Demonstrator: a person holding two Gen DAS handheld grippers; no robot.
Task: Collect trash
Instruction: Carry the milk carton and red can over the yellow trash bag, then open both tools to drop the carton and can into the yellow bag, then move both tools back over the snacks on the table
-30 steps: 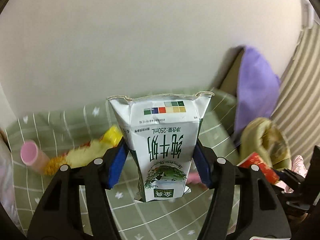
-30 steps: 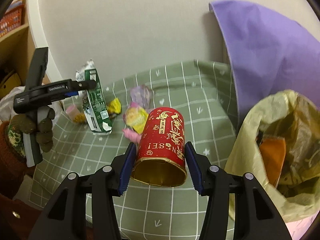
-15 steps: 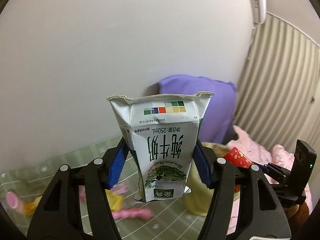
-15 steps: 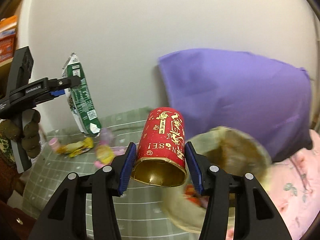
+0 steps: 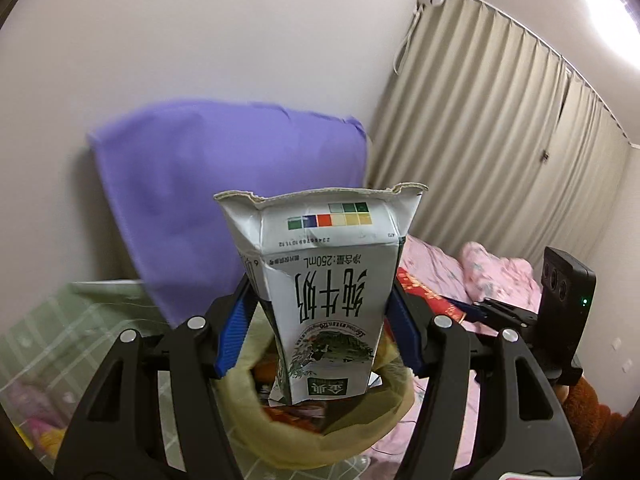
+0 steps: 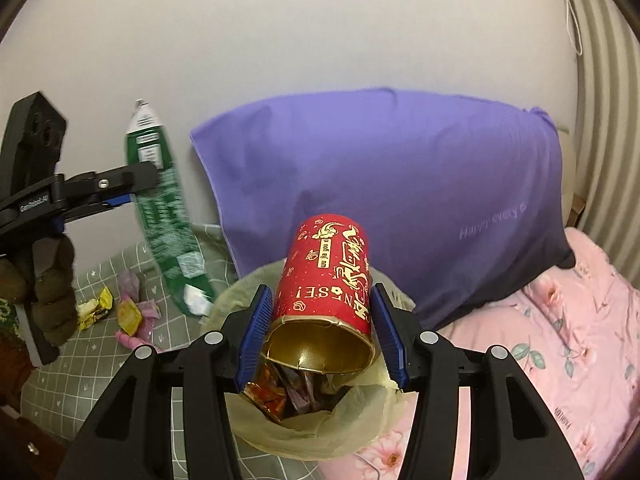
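My left gripper (image 5: 320, 328) is shut on a white and green milk carton (image 5: 324, 292) and holds it above the open yellow trash bag (image 5: 320, 436). My right gripper (image 6: 320, 336) is shut on a red paper cup (image 6: 326, 292) with gold print, held just over the same bag (image 6: 320, 436), which has wrappers inside. In the right wrist view the left gripper (image 6: 116, 188) and the carton (image 6: 164, 208) are up at the left. In the left wrist view the right gripper (image 5: 500, 312) is at the right, with a bit of the red cup (image 5: 424, 296) showing.
A purple pillow (image 6: 400, 184) leans on the wall behind the bag. Several candy wrappers (image 6: 124, 312) lie on the green checked sheet (image 6: 100, 360) at the left. A pink floral quilt (image 6: 560, 340) lies at the right. Beige curtains (image 5: 500, 152) hang beyond.
Both grippers have swung right and come over the trash bag, each with its item still held. The wrappers on the sheet have slid to the left of both views.
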